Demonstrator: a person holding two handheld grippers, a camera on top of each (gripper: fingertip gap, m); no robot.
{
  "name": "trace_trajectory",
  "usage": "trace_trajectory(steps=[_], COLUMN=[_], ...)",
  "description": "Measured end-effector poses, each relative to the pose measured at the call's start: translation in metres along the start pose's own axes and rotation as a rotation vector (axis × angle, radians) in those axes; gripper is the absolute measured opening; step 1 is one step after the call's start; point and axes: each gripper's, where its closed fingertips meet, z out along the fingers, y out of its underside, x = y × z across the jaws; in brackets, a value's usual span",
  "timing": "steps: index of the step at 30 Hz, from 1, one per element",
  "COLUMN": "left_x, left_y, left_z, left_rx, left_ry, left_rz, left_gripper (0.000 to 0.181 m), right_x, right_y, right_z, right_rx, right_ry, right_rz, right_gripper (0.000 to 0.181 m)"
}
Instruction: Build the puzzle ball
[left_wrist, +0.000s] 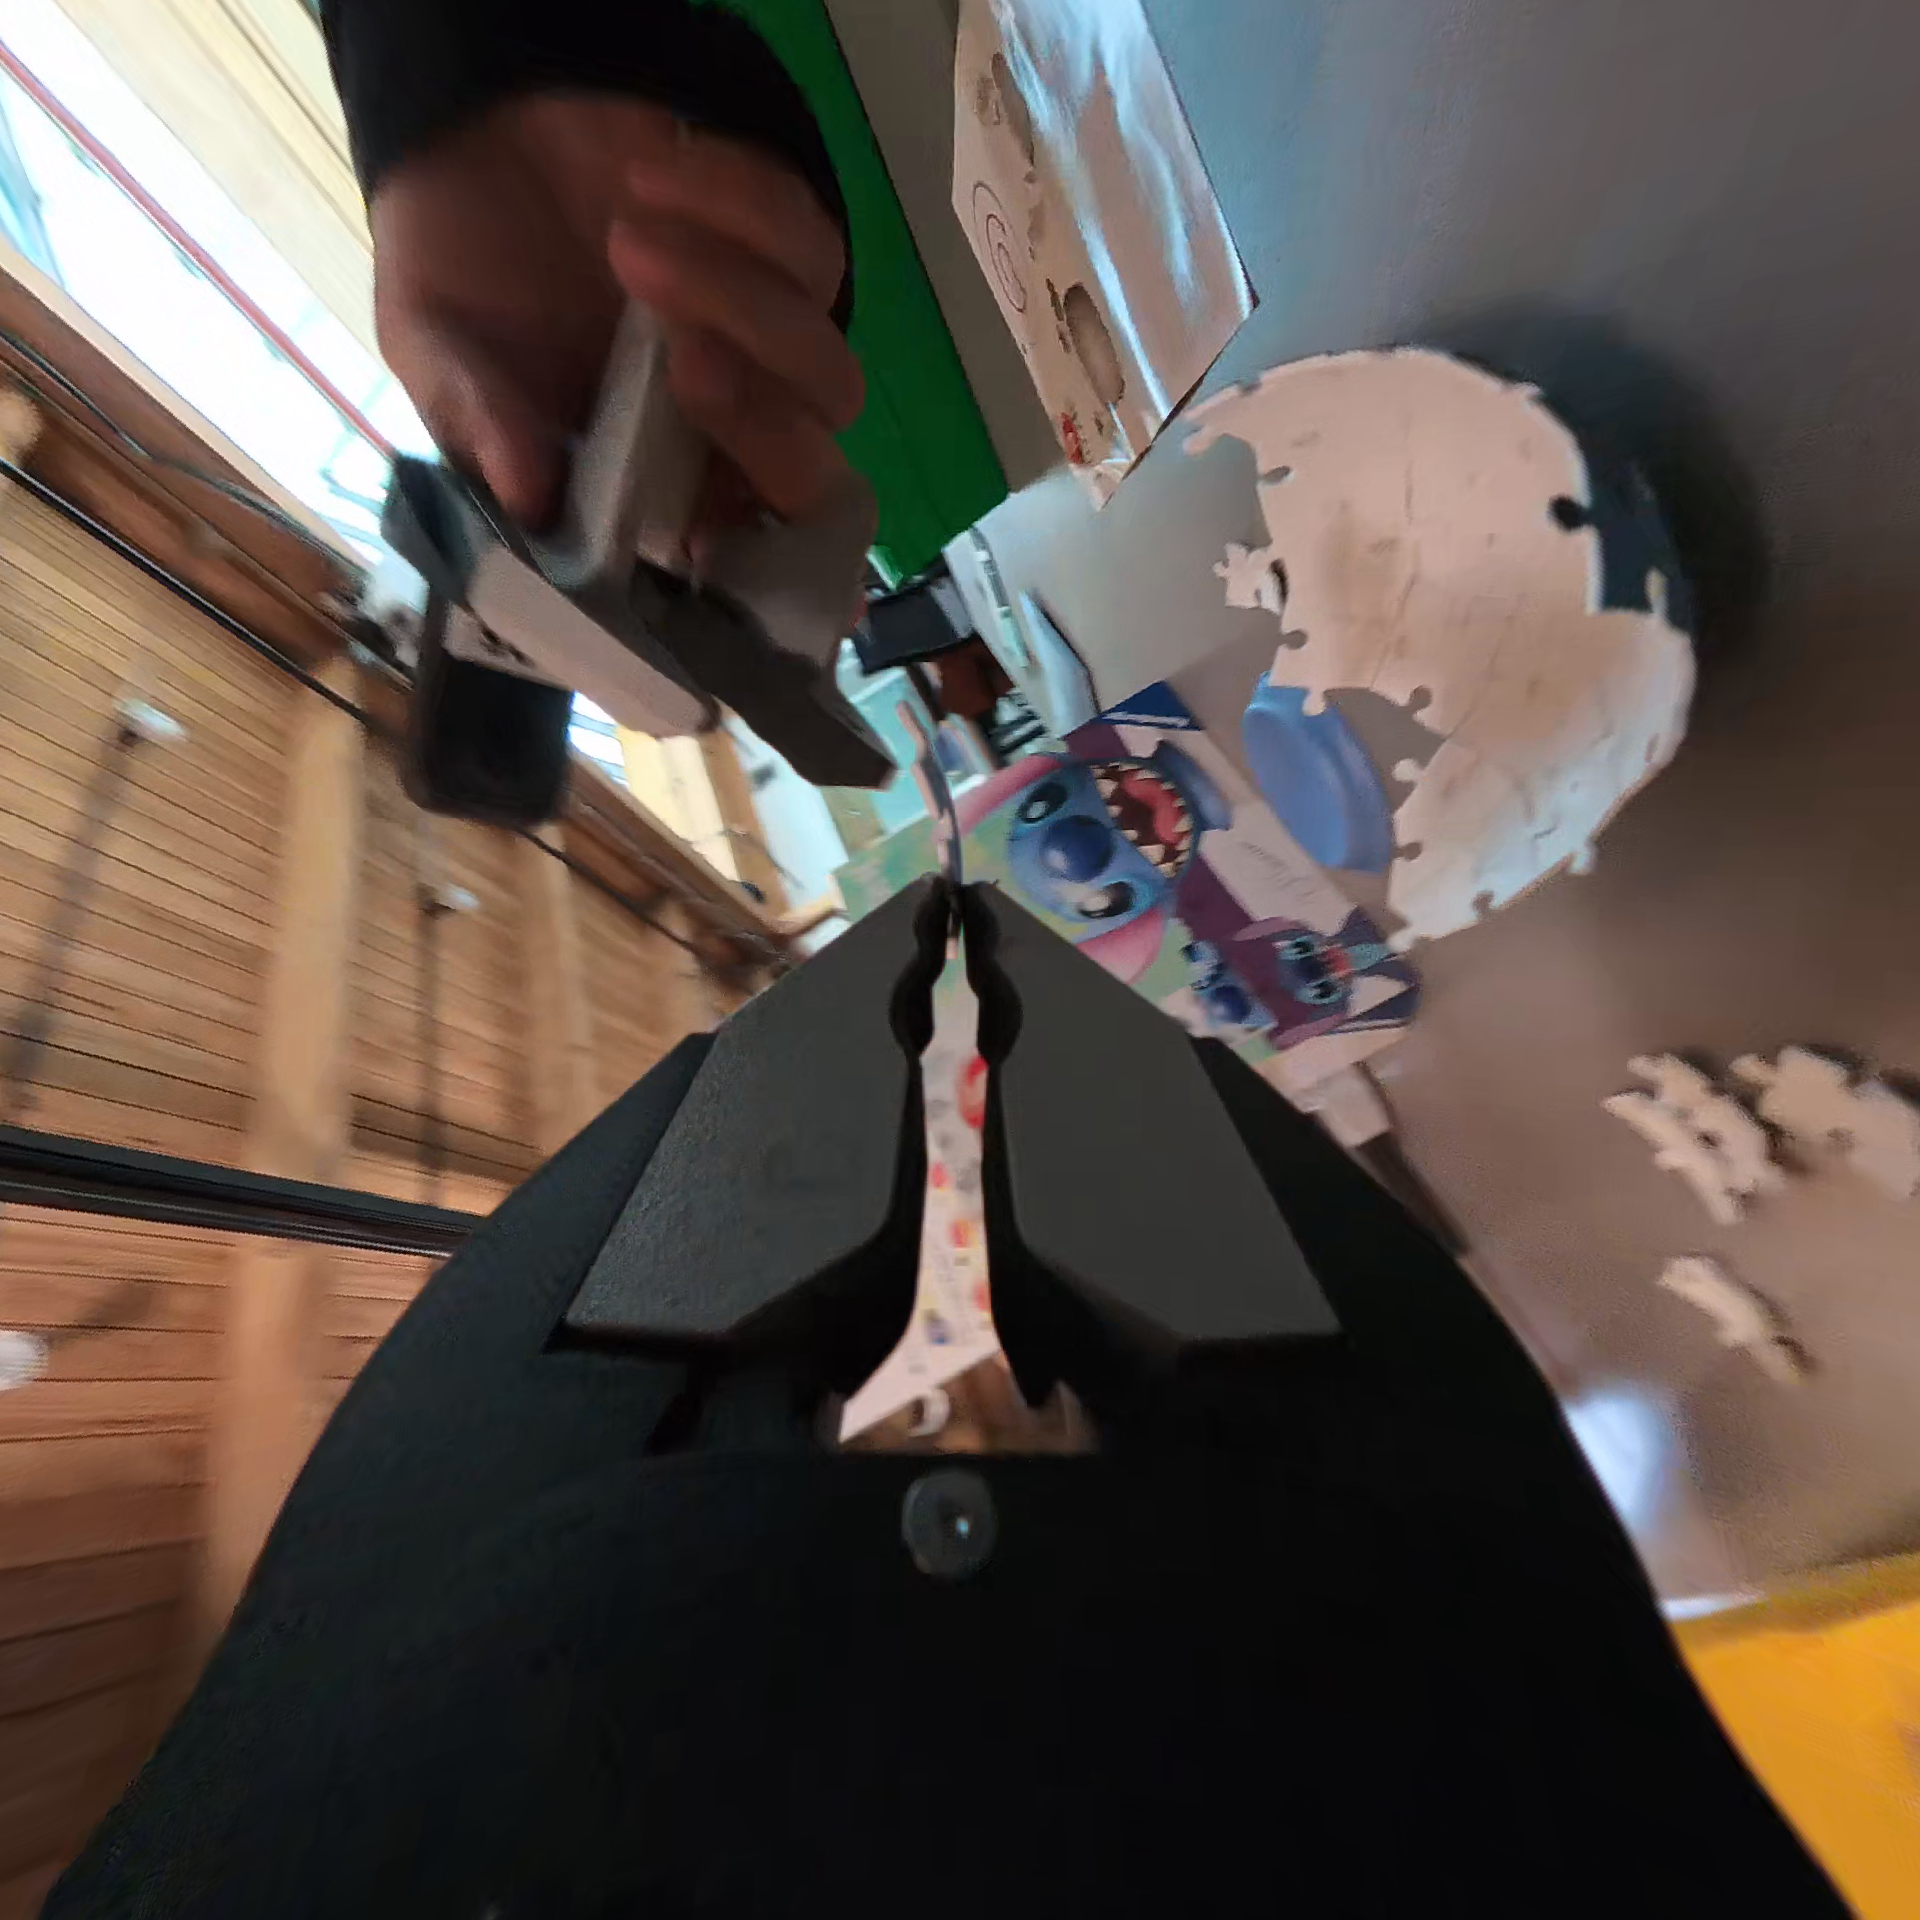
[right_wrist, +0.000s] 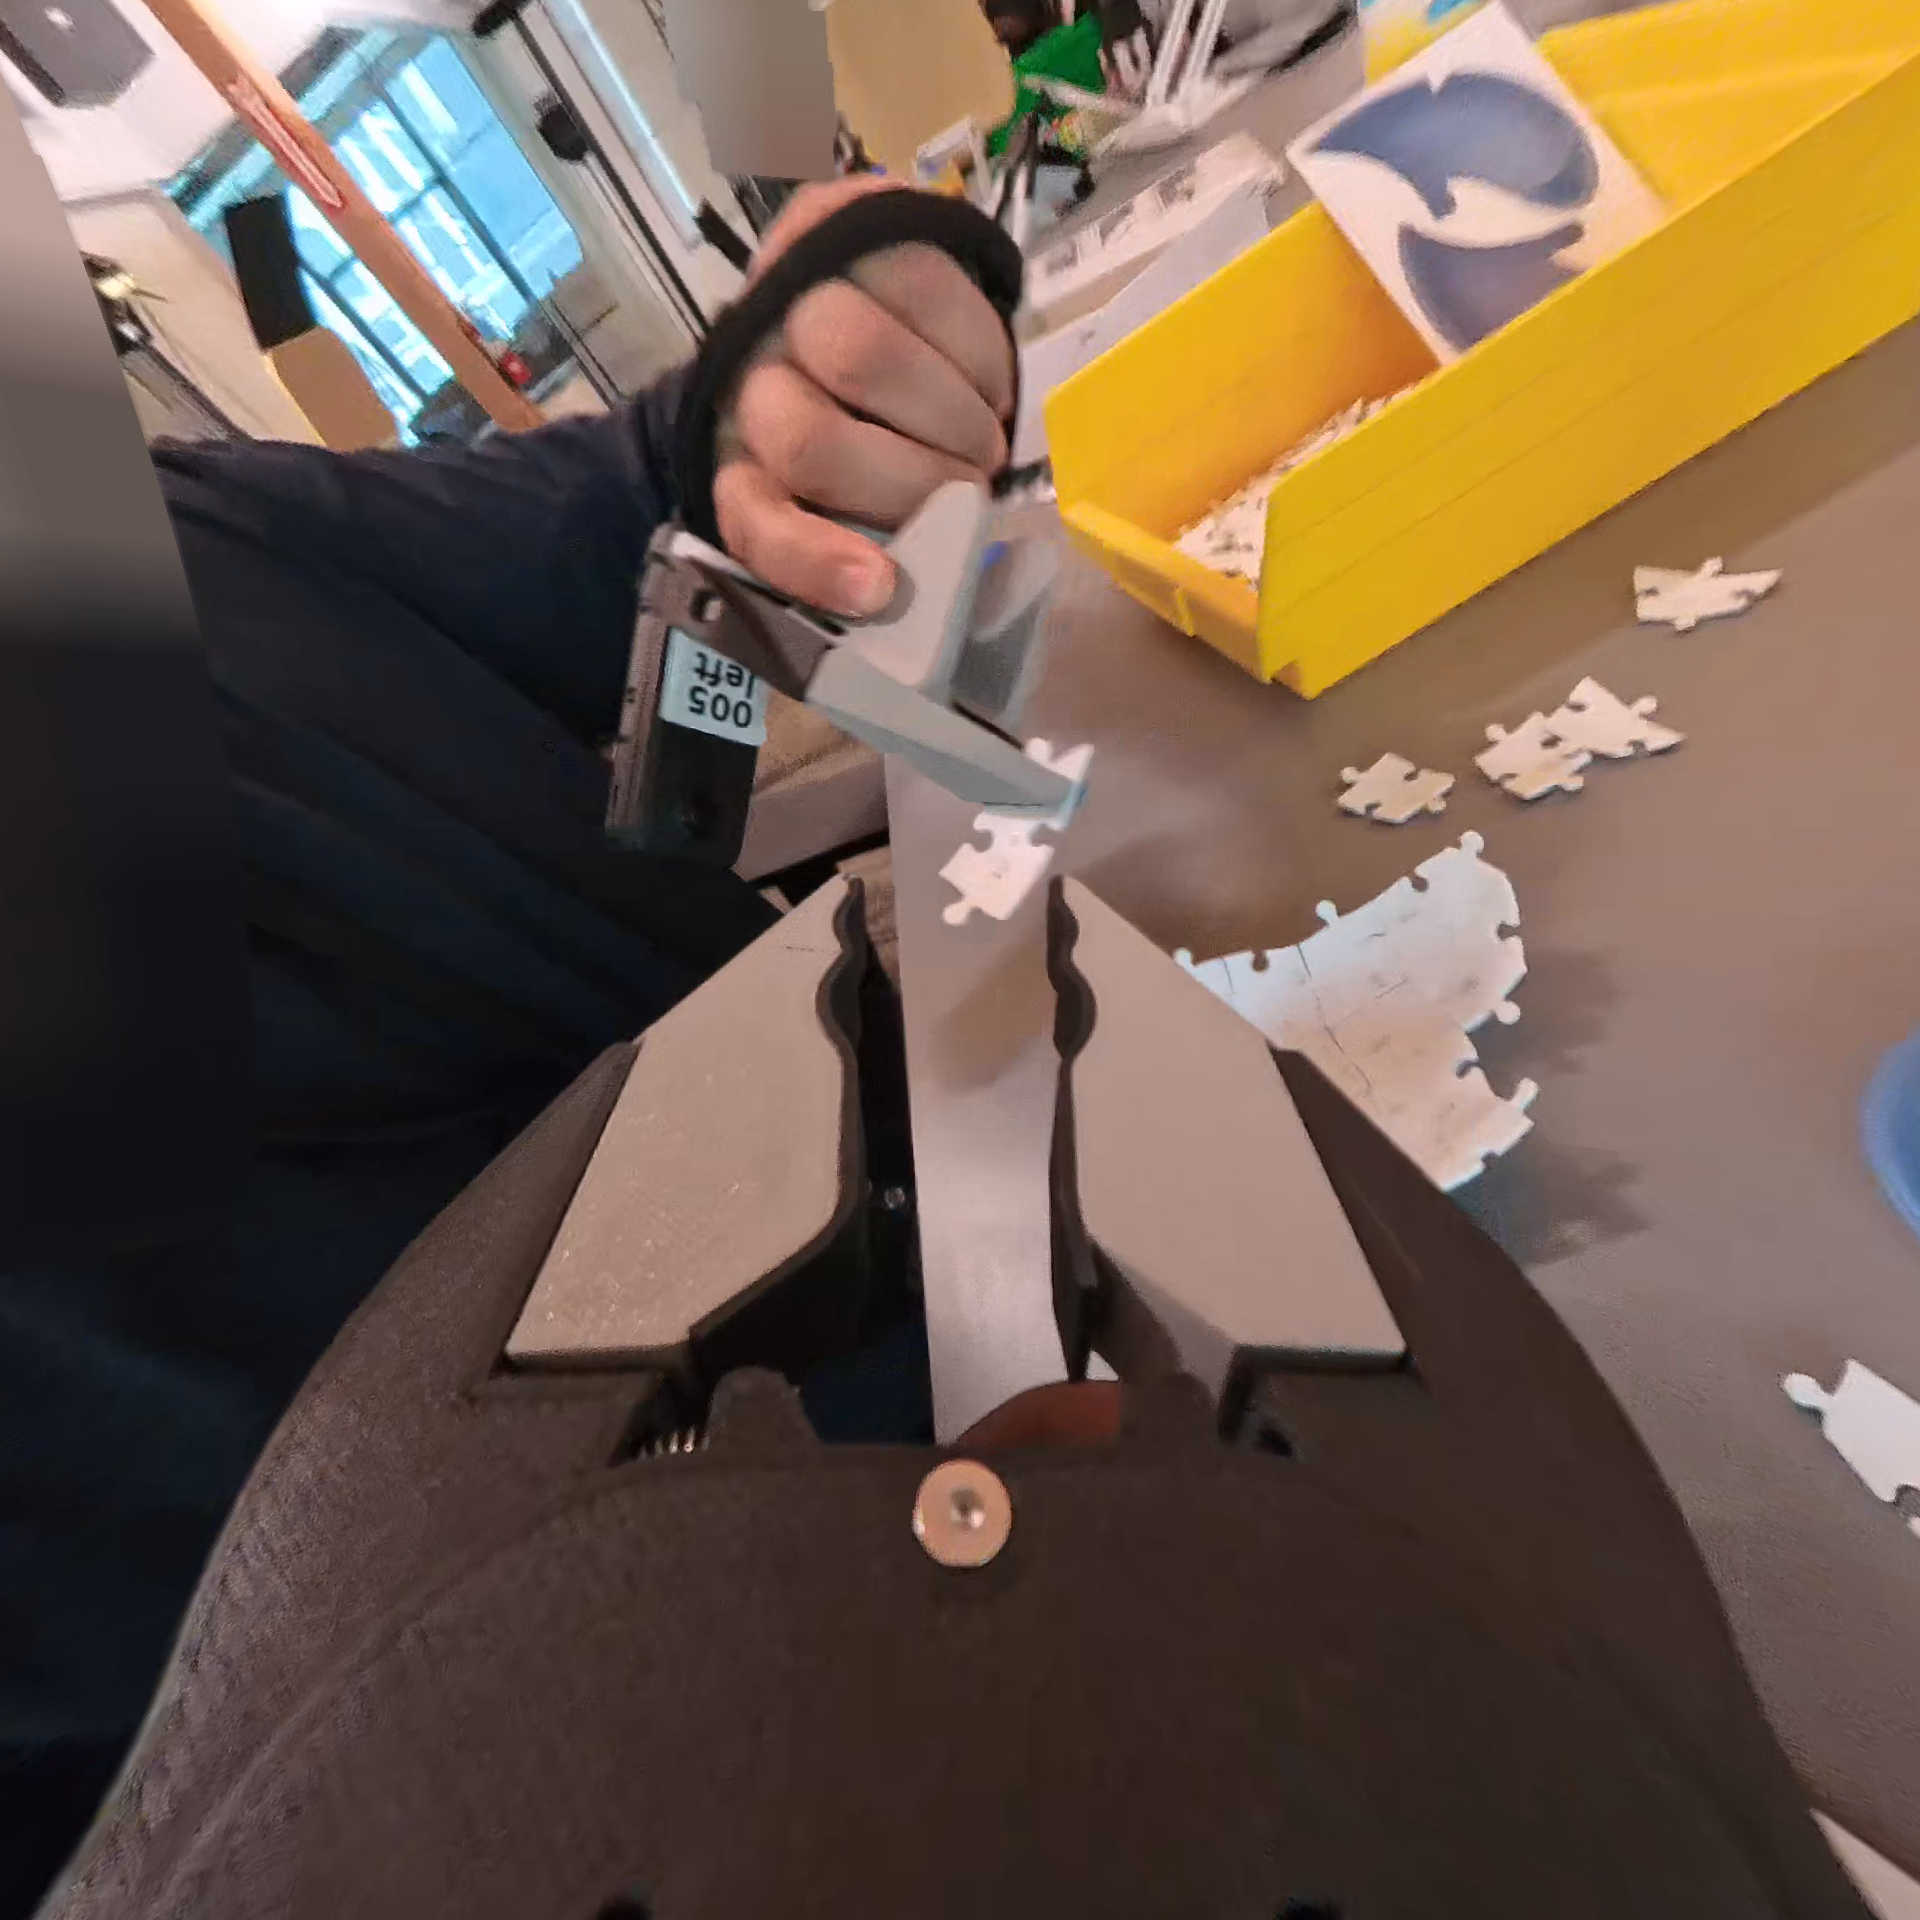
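Pinching a white puzzle piece (right_wrist: 1003, 847) at its upper end, the left claw (right_wrist: 1055, 795) holds it lifted above the counter (right_wrist: 1299, 644), long axis slanting down-left. The right claw (right_wrist: 951, 914) gapes empty just beneath. The half-built puzzle ball (left_wrist: 1455, 634) sits far right.

Grey table (right_wrist: 1714, 914): yellow bin (right_wrist: 1455, 499), loose white puzzle pieces (right_wrist: 1558, 743), half-built puzzle ball (left_wrist: 1455, 623).

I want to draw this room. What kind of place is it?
Probably a shared workshop or lab. A grey table holds a yellow parts bin full of puzzle pieces, more cluttered tables stand behind, and big windows line the far wall.
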Motion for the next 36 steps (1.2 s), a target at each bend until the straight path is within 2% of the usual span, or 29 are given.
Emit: trace_trajectory(steps=[2,5,10,12,16,18,20,22,24,26,27,28,31,33,36], left_x=[-0.003,-0.004,-0.004,-0.001,0.008,0.015,0.025,0.03,0.033,0.048,0.059,0.072,0.108,0.121,0.121], left_y=[-0.001,0.004,0.004,0.003,0.011,0.015,0.023,0.032,0.031,0.017,0.015,0.015,0.025,0.019,0.005], left_z=[-0.003,-0.006,-0.008,-0.007,-0.006,-0.005,-0.005,-0.007,-0.01,-0.008,-0.005,-0.003,0.002,0.003,0.006], left_rx=[-0.003,-0.015,-0.01,-0.004,0.003,-0.012,-0.066,-0.147,-0.199,-0.213,-0.254,-0.306,-0.447,-0.435,-0.314], left_ry=[-0.041,-0.038,-0.044,-0.033,-0.033,0.002,0.086,0.161,0.208,0.316,0.36,0.412,0.517,0.599,0.685], left_rz=[0.1,0.155,0.191,0.195,0.183,0.115,-0.019,-0.261,-0.63,-1.021,-1.155,-1.244,-1.475,-1.661,-1.935], left_gripper=[0.0,0.0,0.0,0.0,0.001,0.011,0.01,0.009,0.005,0.01,0.01,0.012,0.034,0.049,0.061], right_x=[0.008,0.007,0.011,0.014,0.024,0.036,0.049,0.073,0.099,0.119,0.126,0.132,0.139,0.141,0.141], right_y=[0.004,0.007,0.004,0.002,0.0,0.0,0.002,0.008,0.016,0.023,0.027,0.031,0.035,0.034,0.029], right_z=[0.005,0.019,0.036,0.04,0.045,0.044,0.039,0.03,0.019,0.011,0.01,0.01,0.017,0.02,0.021], right_rx=[-0.05,-0.102,-0.146,-0.145,-0.155,-0.148,-0.133,-0.127,-0.137,-0.153,-0.169,-0.19,-0.226,-0.222,-0.19], right_ry=[0.023,-0.014,-0.059,-0.08,-0.077,-0.041,-0.007,0.08,0.184,0.263,0.287,0.305,0.322,0.328,0.309], right_rz=[0.026,0.064,0.103,0.103,0.117,0.114,0.107,0.102,0.087,0.078,0.071,0.061,0.022,-0.006,-0.014], right_gripper=[0.034,0.035,0.019,0.009,0.005,0.0,0.0,0.0,0.0,0.0,0.0,0.0,0.0,0.0,0.0])
